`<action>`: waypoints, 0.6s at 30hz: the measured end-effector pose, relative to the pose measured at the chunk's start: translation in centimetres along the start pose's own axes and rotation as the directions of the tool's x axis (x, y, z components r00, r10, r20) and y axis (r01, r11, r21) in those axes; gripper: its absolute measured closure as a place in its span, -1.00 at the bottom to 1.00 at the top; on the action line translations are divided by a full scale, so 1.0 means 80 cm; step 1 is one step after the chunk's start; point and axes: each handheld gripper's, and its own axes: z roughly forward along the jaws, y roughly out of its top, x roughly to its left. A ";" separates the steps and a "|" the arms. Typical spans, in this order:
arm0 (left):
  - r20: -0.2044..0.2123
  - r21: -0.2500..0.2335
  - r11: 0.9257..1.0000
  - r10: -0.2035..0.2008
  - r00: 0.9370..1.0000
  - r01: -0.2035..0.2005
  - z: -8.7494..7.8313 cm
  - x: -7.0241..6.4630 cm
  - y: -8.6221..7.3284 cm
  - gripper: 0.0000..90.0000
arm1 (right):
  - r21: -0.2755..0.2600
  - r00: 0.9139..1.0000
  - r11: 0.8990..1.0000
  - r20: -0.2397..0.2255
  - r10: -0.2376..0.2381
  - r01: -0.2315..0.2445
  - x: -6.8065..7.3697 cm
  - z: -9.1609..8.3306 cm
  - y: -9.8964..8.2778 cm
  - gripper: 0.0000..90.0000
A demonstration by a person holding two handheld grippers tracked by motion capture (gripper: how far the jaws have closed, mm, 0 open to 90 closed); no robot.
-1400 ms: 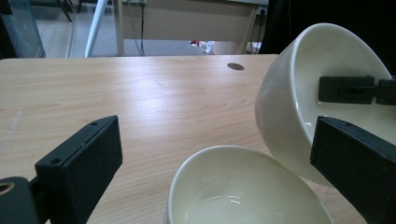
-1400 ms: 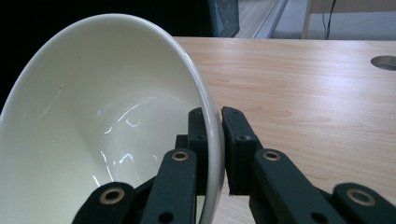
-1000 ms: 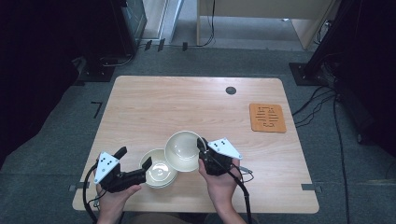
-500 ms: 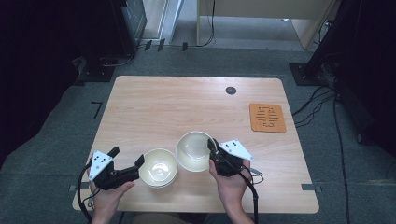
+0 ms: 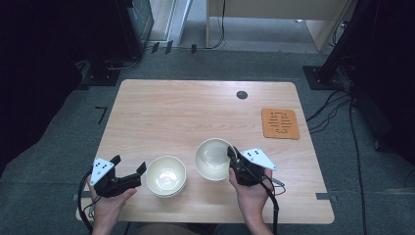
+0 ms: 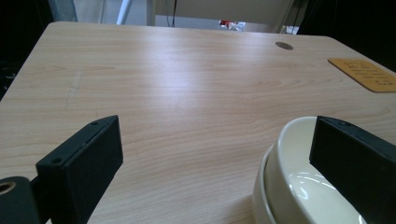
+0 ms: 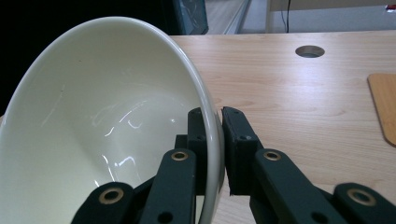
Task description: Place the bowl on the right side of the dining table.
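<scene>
Jaws of right gripper (image 5: 234, 157) clamped on rim of cream bowl (image 5: 213, 158), one pad inside the wall, one outside; bowl tilted, held beside stacked bowls (image 5: 166, 176) on table (image 5: 195, 107). Left gripper (image 5: 129, 169) jaws wide apart, nothing pinched; stack just beside its right jaw.

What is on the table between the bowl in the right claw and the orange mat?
Nothing. In the high view, only bare wood of the table lies between the held bowl and the orange mat.
</scene>
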 end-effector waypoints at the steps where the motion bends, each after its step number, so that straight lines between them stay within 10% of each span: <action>1: -0.001 0.003 1.000 0.000 1.000 0.000 0.000 0.002 -0.001 -0.95 | 0.000 1.000 1.000 0.003 0.002 -0.002 -0.001 -0.001 0.000 0.86; 18: -0.062 0.036 0.999 -0.031 0.998 0.033 0.009 0.029 -0.017 -0.91 | -0.008 0.999 1.000 0.043 0.029 -0.029 -0.032 -0.009 0.000 0.86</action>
